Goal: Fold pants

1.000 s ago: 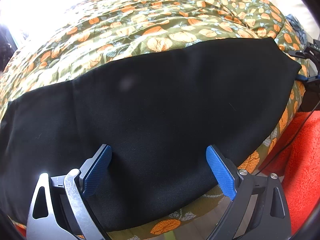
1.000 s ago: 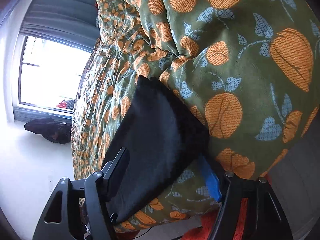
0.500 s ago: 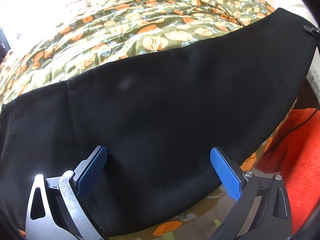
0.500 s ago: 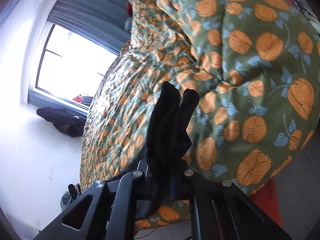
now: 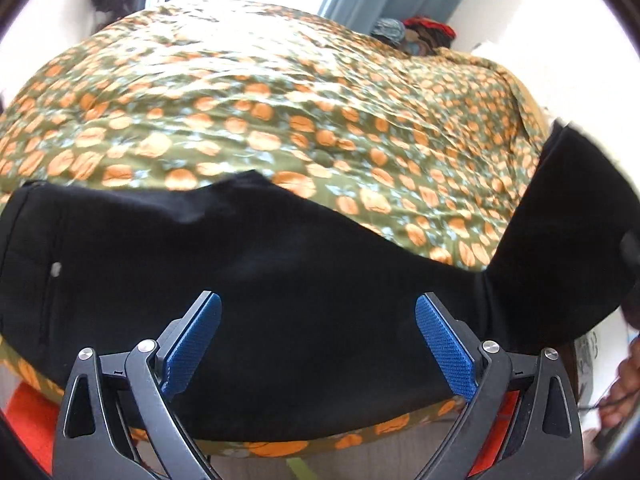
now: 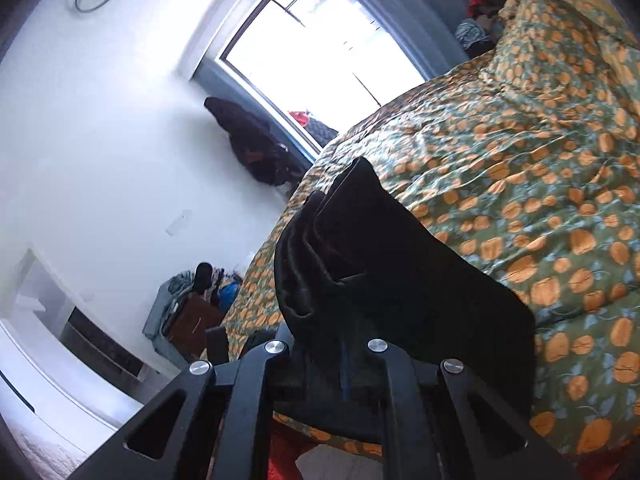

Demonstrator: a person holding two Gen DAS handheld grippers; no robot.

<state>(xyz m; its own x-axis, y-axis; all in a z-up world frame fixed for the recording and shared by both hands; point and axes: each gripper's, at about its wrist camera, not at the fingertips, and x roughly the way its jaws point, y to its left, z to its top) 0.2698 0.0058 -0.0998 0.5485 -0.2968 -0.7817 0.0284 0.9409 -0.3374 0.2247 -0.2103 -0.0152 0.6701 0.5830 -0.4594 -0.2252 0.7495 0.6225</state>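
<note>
A bed (image 5: 280, 92) covered by a green quilt (image 6: 540, 168) with orange fruit print carries black pants (image 5: 280, 280) spread along its near edge.

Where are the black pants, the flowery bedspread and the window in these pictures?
black pants (image 5: 320, 264), left wrist view, flat middle of the cloth.
flowery bedspread (image 5: 280, 92), left wrist view, open top surface.
window (image 6: 320, 52), right wrist view, bright glass pane.

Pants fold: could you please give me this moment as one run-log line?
stage: fold under way | right gripper: shut on pants, leg end lifted | left gripper: open, above pants | surface: patterned duvet
</note>
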